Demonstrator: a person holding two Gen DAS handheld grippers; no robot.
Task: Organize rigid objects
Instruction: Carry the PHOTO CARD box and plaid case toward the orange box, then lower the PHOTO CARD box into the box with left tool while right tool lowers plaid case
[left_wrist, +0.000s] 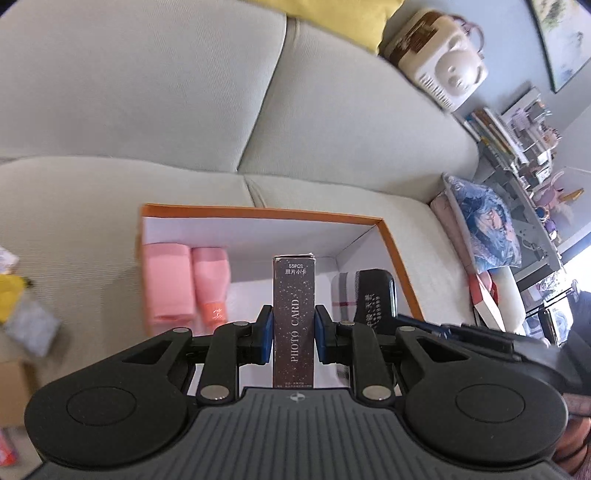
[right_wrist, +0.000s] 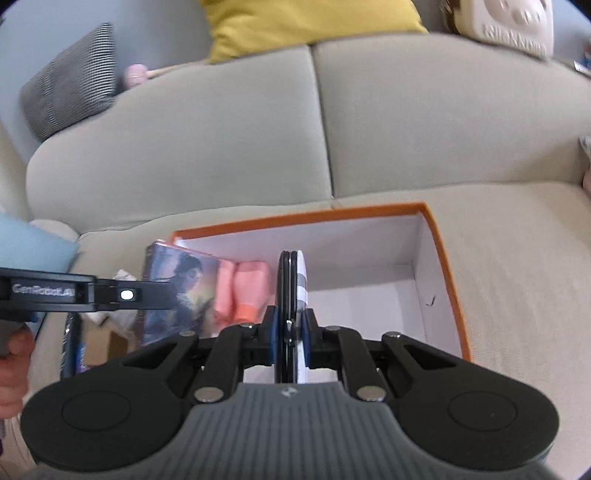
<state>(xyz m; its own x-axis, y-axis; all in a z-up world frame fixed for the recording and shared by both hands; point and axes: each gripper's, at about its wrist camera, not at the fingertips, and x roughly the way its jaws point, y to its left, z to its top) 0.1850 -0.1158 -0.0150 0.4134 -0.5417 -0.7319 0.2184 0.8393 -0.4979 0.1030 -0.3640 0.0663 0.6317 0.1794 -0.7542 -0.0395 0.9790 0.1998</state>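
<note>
Sofa (left_wrist: 147, 92) fills both views, beige cushions. On its seat sits the orange-rimmed box (left_wrist: 391, 236), white inside, open top. Only your left view shows the shelf clutter (left_wrist: 517, 133) at right and a blue patterned bag (left_wrist: 484, 229) by the sofa arm; only your right view shows the grey striped cushion (right_wrist: 70, 81) at left. Yellow cushion (right_wrist: 303, 22) is up top in both.

Two pink rolls (left_wrist: 184, 284) lie in the box's left end, seen from both sides.

Your left gripper (left_wrist: 294, 332) pinches the card box (left_wrist: 293, 317) edge-on, over the orange box; from the right view it shows its printed face.

Your right gripper (right_wrist: 290, 332) is clamped on a thin black-and-white disc (right_wrist: 291, 295), held edge-on above the box. The left view shows it as a flat black piece with white print, beside the card box.
</note>
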